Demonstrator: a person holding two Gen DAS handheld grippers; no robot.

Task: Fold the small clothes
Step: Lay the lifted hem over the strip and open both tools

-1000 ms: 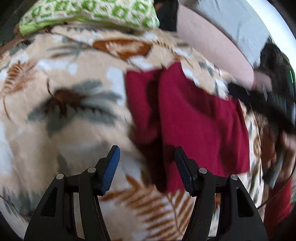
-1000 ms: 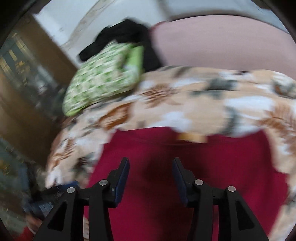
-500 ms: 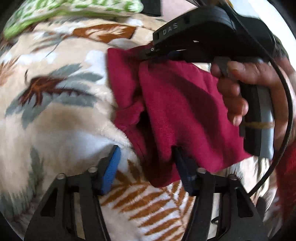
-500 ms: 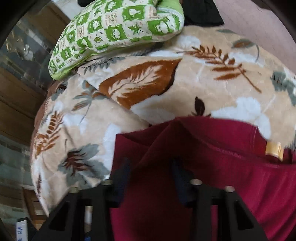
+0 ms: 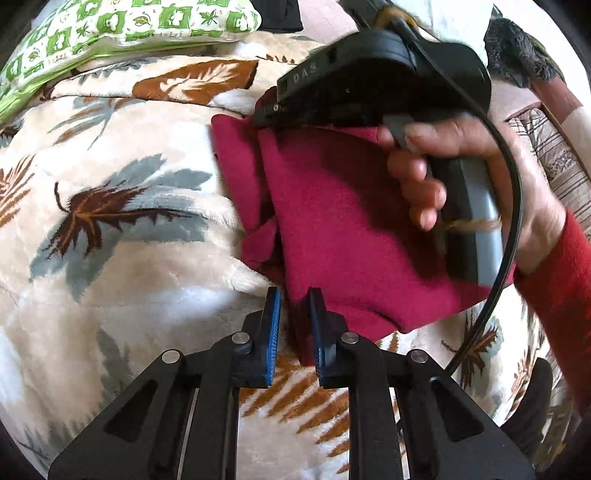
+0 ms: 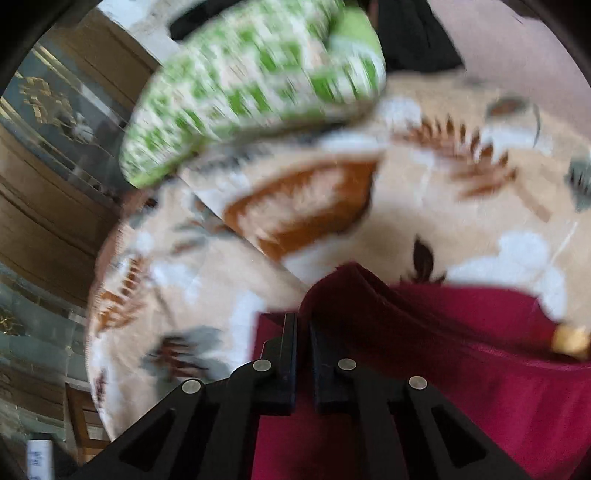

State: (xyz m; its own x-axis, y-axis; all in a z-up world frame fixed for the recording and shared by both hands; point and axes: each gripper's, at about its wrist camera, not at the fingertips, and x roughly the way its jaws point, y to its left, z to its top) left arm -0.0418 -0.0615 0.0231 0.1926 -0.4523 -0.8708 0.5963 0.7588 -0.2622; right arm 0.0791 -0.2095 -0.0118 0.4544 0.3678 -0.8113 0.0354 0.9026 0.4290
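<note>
A dark red garment [image 5: 332, 221] lies partly folded on a leaf-patterned blanket [image 5: 110, 221]. My left gripper [image 5: 294, 314] is shut on the garment's near corner. My right gripper [image 6: 303, 343] is shut on the garment's [image 6: 461, 350] far left corner; its black body and the hand holding it show in the left wrist view [image 5: 369, 81], above the cloth's far edge. A small tan label [image 6: 569, 341] sits on the garment at the right. The right wrist view is blurred.
A green and white patterned pillow [image 5: 122, 26] lies at the far edge of the blanket, also in the right wrist view [image 6: 258, 85]. A wooden cabinet with glass [image 6: 48, 147] stands to the left. A black cable [image 5: 513, 221] hangs from the right gripper.
Both grippers were open over the garment; both have closed on its corners. The right gripper came in over the far edge and the cloth has bunched there.
</note>
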